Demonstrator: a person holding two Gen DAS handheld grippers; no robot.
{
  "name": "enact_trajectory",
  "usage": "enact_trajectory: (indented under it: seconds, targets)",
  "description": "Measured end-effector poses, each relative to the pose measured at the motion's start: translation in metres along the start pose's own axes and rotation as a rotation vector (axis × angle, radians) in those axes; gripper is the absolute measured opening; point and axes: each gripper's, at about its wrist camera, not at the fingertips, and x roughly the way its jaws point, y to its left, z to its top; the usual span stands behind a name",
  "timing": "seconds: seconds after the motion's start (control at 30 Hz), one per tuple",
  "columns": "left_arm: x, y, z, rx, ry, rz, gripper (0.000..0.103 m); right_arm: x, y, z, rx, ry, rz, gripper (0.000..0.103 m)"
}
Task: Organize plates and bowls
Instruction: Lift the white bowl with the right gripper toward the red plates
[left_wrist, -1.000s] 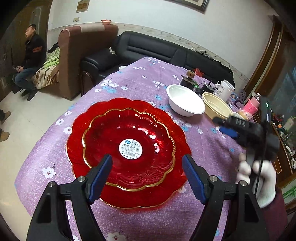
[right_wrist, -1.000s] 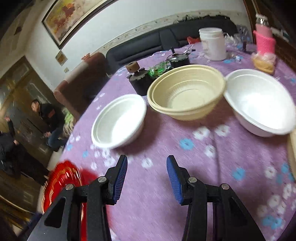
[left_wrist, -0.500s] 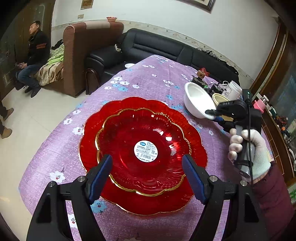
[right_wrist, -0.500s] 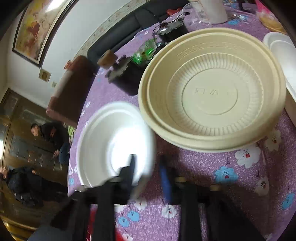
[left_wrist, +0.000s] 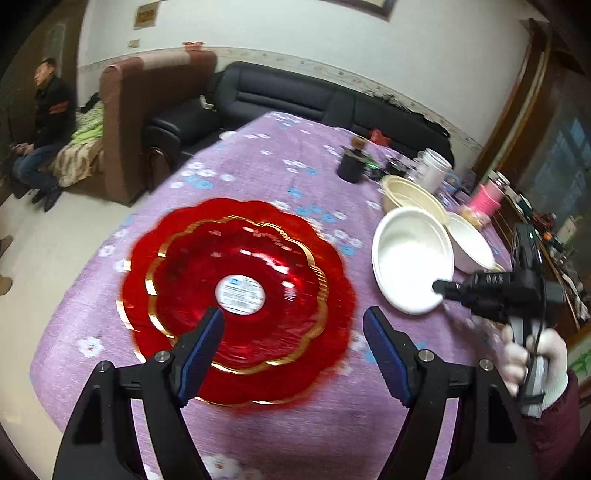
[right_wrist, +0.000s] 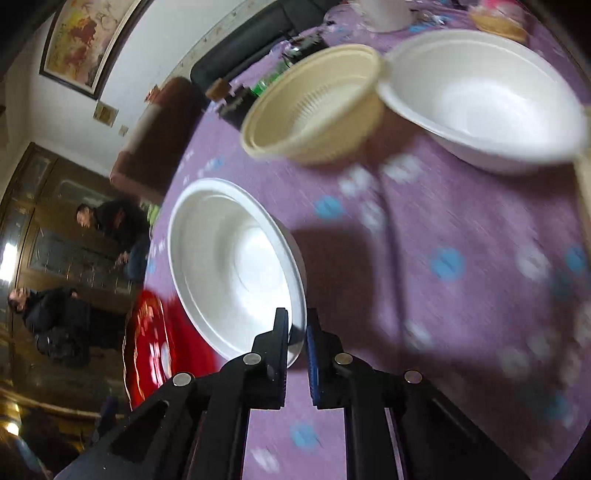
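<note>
Two red scalloped plates with gold rims (left_wrist: 240, 291) lie stacked on the purple flowered tablecloth (left_wrist: 258, 158). My left gripper (left_wrist: 293, 350) hangs open just above their near edge, nothing between its fingers. My right gripper (right_wrist: 295, 332) is shut on the near rim of a small white bowl (right_wrist: 236, 266), which is tilted up off the cloth. In the left wrist view that white bowl (left_wrist: 412, 258) hangs to the right of the plates, pinched by the right gripper (left_wrist: 441, 286). A cream bowl stack (right_wrist: 317, 110) and a larger white bowl (right_wrist: 480, 99) stand behind.
A black pot (left_wrist: 351, 166), a white jar (left_wrist: 436, 171) and a pink bottle (left_wrist: 489, 194) crowd the far right of the table. Dark and brown sofas (left_wrist: 288, 99) stand beyond it. A seated person (left_wrist: 48, 122) is at far left. A gloved hand (left_wrist: 535, 358) holds the right gripper.
My right gripper went to the small white bowl, shut on its rim and lifted it away from the cream bowls toward the red plates. The left gripper stayed open over the plates.
</note>
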Motion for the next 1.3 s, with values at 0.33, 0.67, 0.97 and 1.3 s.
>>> enact_trajectory:
  seconds: [0.33,0.67,0.97,1.3]
  targets:
    - [0.011,-0.039,-0.009,0.036,0.059,-0.057,0.077,-0.050,-0.062,-0.035,0.049,0.051,0.009,0.012]
    - [0.025,-0.070,-0.014,0.082,0.107,-0.049,0.079,-0.056,-0.038,-0.050,-0.103,-0.099,-0.052,0.022]
    - [0.070,-0.122,-0.007,0.156,0.206,-0.097,0.079,-0.064,-0.055,-0.054,-0.081,-0.139,-0.051,0.025]
    - [0.151,-0.139,0.017,0.038,0.301,-0.131,0.079,-0.059,-0.058,-0.046,-0.090,-0.171,-0.079,0.025]
